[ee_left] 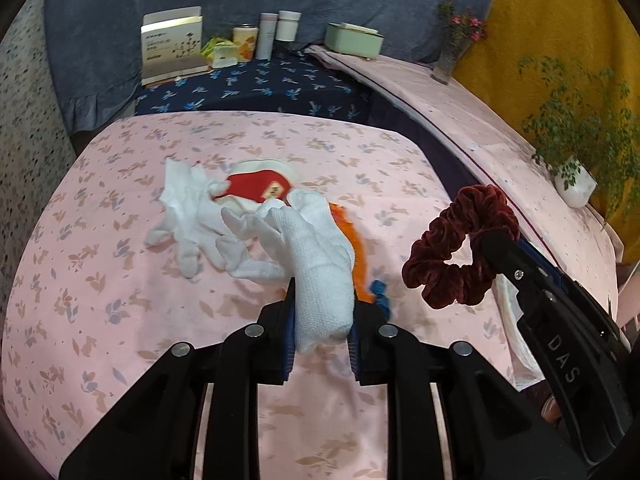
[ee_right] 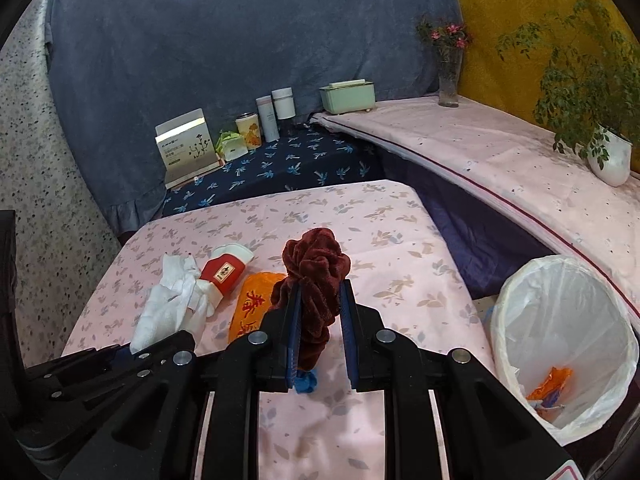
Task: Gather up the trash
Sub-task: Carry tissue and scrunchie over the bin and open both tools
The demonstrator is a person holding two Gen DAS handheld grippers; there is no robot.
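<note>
My left gripper [ee_left: 322, 314] is shut on a white knit glove [ee_left: 316, 248], lifted above the pink floral tablecloth [ee_left: 100, 280]. A second white glove [ee_left: 180, 208], a red and white packet [ee_left: 256, 186], an orange wrapper [ee_left: 354, 248] and a small blue scrap [ee_left: 380, 294] lie on the cloth. My right gripper [ee_right: 320, 320] is shut on a dark red velvet scrunchie [ee_right: 316, 276], held off the table; the same scrunchie [ee_left: 460, 240] hangs at the right of the left wrist view. The left gripper [ee_right: 132, 350] enters at lower left with glove fabric [ee_right: 168, 304] trailing from it.
A bin with a white liner [ee_right: 520, 300] stands at the table's right, an orange wrapper [ee_right: 548, 388] inside. Boxes, tins and a tissue box [ee_right: 348, 96] line the back. A glass vase [ee_right: 450, 76] and a potted plant [ee_right: 608, 156] stand on the side ledge.
</note>
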